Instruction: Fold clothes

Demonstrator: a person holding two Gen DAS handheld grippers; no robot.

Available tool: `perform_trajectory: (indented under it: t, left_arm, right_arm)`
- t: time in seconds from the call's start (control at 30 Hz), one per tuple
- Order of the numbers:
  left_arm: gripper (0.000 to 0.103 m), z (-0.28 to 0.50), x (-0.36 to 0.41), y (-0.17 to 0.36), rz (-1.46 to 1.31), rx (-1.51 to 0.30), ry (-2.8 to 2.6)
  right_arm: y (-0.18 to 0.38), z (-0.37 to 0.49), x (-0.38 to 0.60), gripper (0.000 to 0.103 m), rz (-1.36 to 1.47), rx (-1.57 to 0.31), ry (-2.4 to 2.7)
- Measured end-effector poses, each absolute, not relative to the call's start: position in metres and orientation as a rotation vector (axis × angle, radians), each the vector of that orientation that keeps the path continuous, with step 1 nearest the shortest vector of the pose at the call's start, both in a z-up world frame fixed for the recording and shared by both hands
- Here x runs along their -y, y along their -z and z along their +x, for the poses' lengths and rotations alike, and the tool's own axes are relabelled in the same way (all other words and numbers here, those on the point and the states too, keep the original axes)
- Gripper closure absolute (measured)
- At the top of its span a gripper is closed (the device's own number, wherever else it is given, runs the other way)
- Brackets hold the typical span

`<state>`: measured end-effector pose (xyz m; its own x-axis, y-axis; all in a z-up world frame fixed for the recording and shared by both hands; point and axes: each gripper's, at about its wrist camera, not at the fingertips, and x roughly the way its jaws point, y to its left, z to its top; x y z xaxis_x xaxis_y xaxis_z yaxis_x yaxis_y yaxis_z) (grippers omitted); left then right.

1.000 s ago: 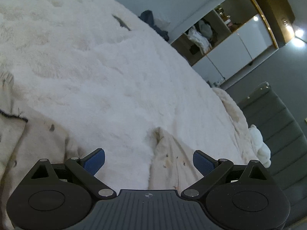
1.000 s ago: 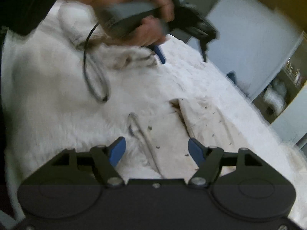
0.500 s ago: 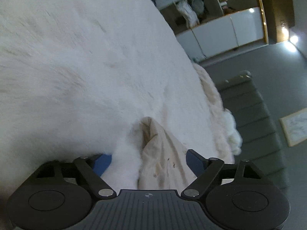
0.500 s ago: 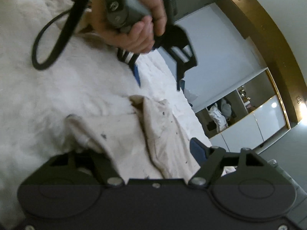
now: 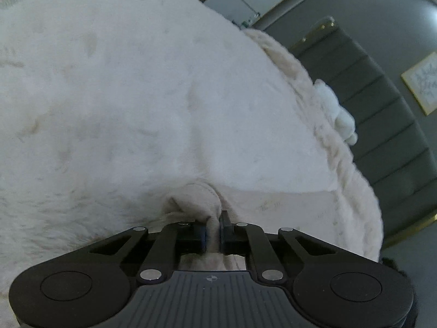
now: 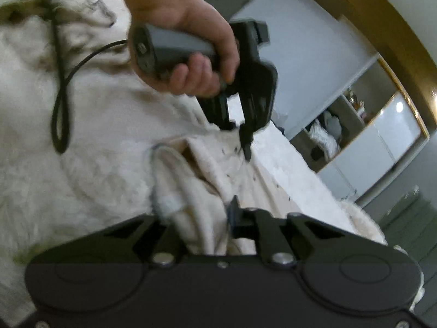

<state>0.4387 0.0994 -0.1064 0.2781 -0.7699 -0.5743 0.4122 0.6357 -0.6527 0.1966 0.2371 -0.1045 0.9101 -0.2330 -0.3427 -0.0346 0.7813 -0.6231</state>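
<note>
The fluffy blanket (image 5: pixel 123 95) lies open ahead of the left tongs (image 5: pixel 212 231); a grey headboard (image 5: pixel 382 125) bounds its right.

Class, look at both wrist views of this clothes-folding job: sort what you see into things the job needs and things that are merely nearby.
Part of the job:
- cream garment
- left gripper, closing on a fold of it
- right gripper, shut on the cloth
- left hand

Merely nearby:
- white furry blanket
- black cable
- grey padded headboard
- shelves
- framed picture
</note>
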Motion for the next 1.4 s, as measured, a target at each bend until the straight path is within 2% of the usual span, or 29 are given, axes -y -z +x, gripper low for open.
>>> perform_trajectory:
  t: [0.33,0.5,0.6,0.83,0.97,1.17,1.4]
  left_arm:
    - [0.096,0.387,-0.031,-0.035,-0.369,-0.924,0.816]
    - [0.096,0.372,0.039,-0.077,-0.29,-0.929,0.801]
    - [0.096,0.366,0.098,-0.085,-0.248,-0.932,0.801]
    - [0.096,0.357,0.235,-0.048,-0.11,-0.979,0.77]
    - [0.096,0.355,0.314,0.002,0.012,-1.041,0.736]
    - [0.096,0.36,0.37,0.053,0.085,-1.119,0.691]
    - [0.094,0.356,0.411,0.073,0.188,-1.153,0.707]
  right_arm:
    - [0.004,0.136,-0.177,0.098,-0.405,-0.236,0.154]
    - [-0.042,0.099,-0.077,0.098,-0.187,-0.173,0.215]
    - [-0.048,0.074,-0.016,0.099,-0.066,-0.15,0.255]
    - [-0.003,0.038,0.124,0.1,0.16,-0.196,0.333]
    - [0.041,0.015,0.175,0.1,0.306,-0.25,0.372]
    - [0.082,0.008,0.219,0.1,0.503,-0.299,0.423]
    - [0.111,-0.005,0.235,0.097,0.636,-0.334,0.486]
